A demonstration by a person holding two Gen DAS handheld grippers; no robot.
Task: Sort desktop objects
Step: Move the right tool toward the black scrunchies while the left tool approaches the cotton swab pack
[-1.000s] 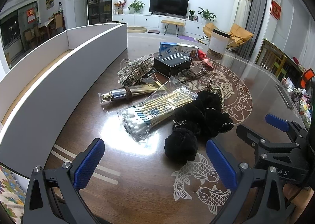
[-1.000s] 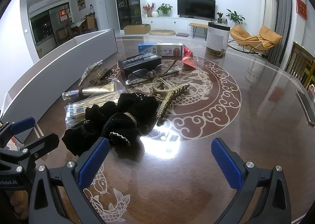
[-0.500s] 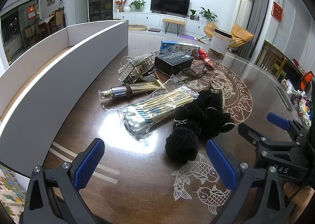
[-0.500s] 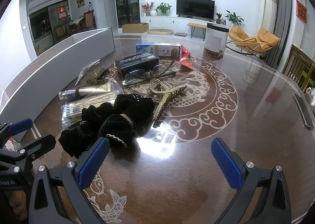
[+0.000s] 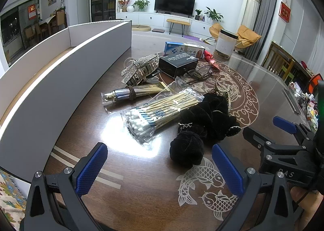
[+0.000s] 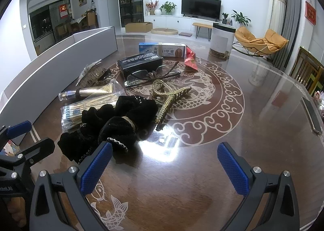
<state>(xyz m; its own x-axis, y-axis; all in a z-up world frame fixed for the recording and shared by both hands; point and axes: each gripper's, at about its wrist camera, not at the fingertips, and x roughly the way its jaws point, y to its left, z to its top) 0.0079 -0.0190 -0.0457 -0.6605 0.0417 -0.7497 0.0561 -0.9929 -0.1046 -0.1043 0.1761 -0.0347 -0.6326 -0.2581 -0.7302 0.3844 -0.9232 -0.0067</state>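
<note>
- Left gripper (image 5: 160, 167), spread wide and empty, above the table (image 5: 141, 196).
- Right gripper (image 6: 164, 162), likewise wide open, holding nothing.
- Black scrunchies (image 6: 113, 123) just ahead, touching the cotton swabs (image 5: 160, 109).
- Farther: pearl hair clip (image 6: 170, 97), glasses (image 6: 149, 76), tube (image 5: 131, 93), black box (image 5: 178, 64).
- White bin (image 5: 60, 72) along the left.

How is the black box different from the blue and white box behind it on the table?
The black box is dark all over with small white print on its top; the blue and white box is light, blue at one end. The black box lies nearer the cameras, beside the glasses; the blue and white box lies farther back, by a red packet. Both are long cartons lying flat on the table.
</note>
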